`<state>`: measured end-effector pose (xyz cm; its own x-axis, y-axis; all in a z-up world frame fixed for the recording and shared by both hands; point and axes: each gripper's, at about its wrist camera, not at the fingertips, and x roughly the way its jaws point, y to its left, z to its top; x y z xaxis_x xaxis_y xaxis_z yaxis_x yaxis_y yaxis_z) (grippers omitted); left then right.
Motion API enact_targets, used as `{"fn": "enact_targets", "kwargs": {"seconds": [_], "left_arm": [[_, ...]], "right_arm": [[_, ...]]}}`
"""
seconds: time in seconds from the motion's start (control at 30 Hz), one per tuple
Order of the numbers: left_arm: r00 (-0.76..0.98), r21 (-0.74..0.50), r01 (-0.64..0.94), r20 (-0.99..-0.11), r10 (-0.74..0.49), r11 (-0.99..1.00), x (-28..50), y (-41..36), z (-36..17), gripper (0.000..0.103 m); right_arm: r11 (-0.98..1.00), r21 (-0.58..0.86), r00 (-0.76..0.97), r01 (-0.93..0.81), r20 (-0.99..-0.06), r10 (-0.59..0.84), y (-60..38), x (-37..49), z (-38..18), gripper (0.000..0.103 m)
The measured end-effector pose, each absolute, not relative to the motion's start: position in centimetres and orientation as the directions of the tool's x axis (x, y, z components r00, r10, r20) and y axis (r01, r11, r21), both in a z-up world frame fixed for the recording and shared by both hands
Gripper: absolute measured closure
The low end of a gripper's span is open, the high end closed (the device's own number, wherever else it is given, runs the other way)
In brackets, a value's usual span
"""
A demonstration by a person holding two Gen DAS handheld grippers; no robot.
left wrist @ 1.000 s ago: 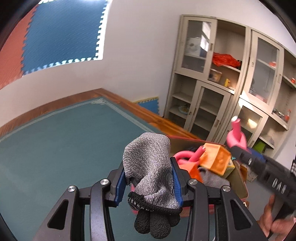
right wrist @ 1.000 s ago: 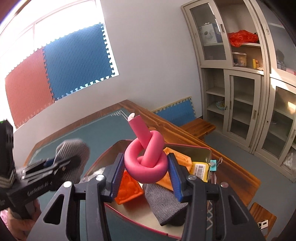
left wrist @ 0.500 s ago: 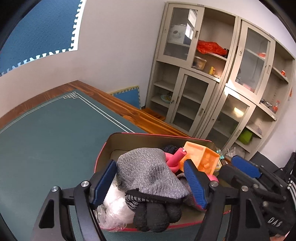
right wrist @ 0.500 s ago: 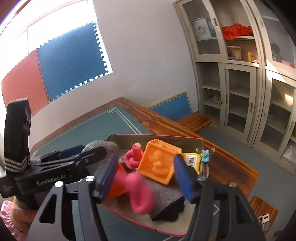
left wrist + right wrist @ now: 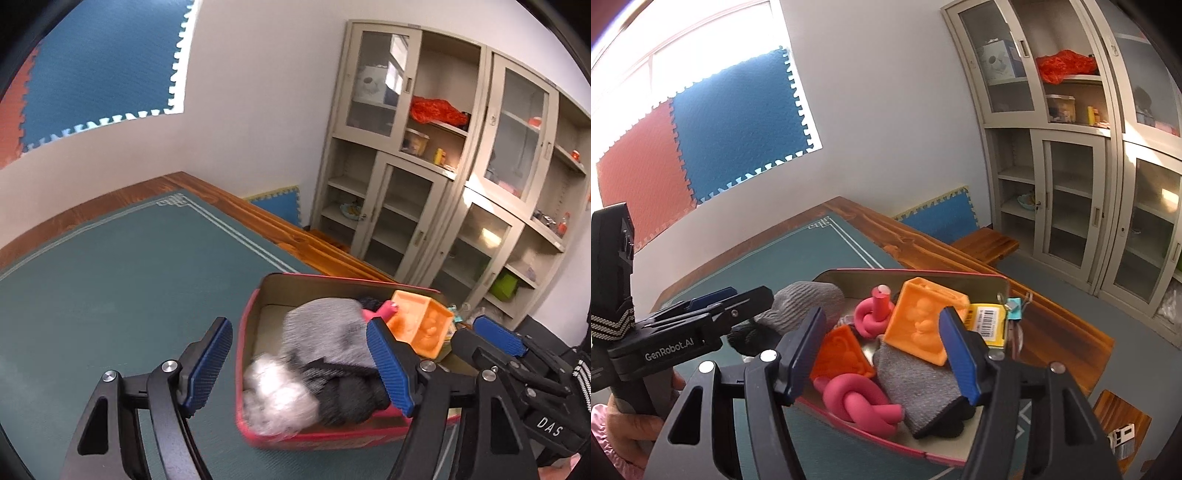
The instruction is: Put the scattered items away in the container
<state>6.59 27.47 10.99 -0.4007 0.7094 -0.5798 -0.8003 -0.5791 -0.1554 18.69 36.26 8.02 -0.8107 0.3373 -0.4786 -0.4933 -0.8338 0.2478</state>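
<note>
A red-rimmed box [image 5: 255, 306] [image 5: 916, 273] sits on the green table mat, full of items. My left gripper [image 5: 299, 365] is open above its near end; the grey and black glove [image 5: 328, 339] [image 5: 809, 299] lies in the box below it, blurred. My right gripper [image 5: 882, 350] is open over the box. A pink knotted foam tube [image 5: 860, 400] lies at the near rim below it. Two orange cubes [image 5: 925, 319] [image 5: 844, 354], a second pink knot [image 5: 873, 314], another grey glove [image 5: 916, 387] and a yellow card [image 5: 988, 321] are also inside.
A white crumpled bag [image 5: 277, 391] lies in the box's near corner. A binder clip [image 5: 1014, 306] sits by the box's far right rim. The green mat [image 5: 110, 280] stretches left. Beige cabinets [image 5: 424, 184] stand beyond the table's wooden edge.
Both grippers opened. The left one let the grey glove drop into the box. The right one let the pink knotted tube fall to the box's near rim.
</note>
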Motion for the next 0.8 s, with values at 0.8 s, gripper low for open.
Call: {"fn": "enact_targets", "kwargs": {"seconds": [0.8], "left_arm": [[-0.443,-0.103,-0.77,-0.624,0.643,-0.63,10.1,22.4,9.8,0.001]], "right_arm": [[-0.815,0.133,-0.715,-0.564,-0.573,0.401,31.9,21.4,8.0,0.002]]}}
